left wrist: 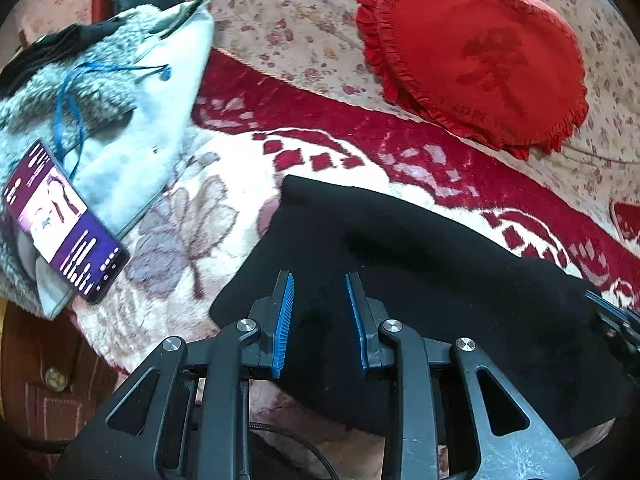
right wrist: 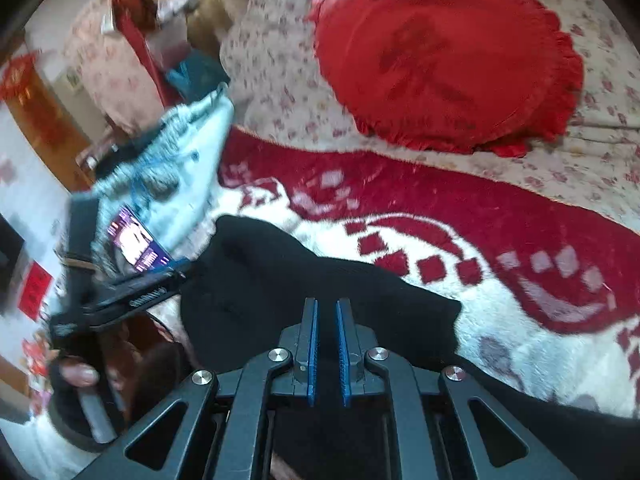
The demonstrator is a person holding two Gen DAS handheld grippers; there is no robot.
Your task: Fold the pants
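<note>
Left to right on the bed: lit phone (left wrist: 64, 224) lay on a grey fleecy garment (left wrist: 100, 92) at the far left, clear of the work. Black pants (left wrist: 420, 280) sat next, already folded into a thick bundle on the red-and-white blanket (left wrist: 320, 160), near the bed's front edge. Red heart cushion (left wrist: 480, 52) was well behind on the floral sheet, not in the way.

Left gripper (left wrist: 320, 284) had its jaws partly spread over the near-left part of the pants, black cloth showing between the blue pads (left wrist: 284, 320). Couldn't tell whether the pads were pressing on it or just straddling it. Right gripper (right wrist: 327, 312) had its jaws drawn almost together at the near edge of the pants; only a thin dark gap between pads, and whether cloth was nipped in it I couldn't tell.

Handling, my read: soft knit, light, limp, no stiffness to hold a shape. Not fragile, not slippery; matte surface should grip well on ribbed pads. Layers would likely slide over each other and sag if lifted from one point.

Best hold: pinch through all layers at an edge or corner, one gripper at each end of the same edge, lift evenly. Mid-panel grab would probably just bunch the top layer.
</note>
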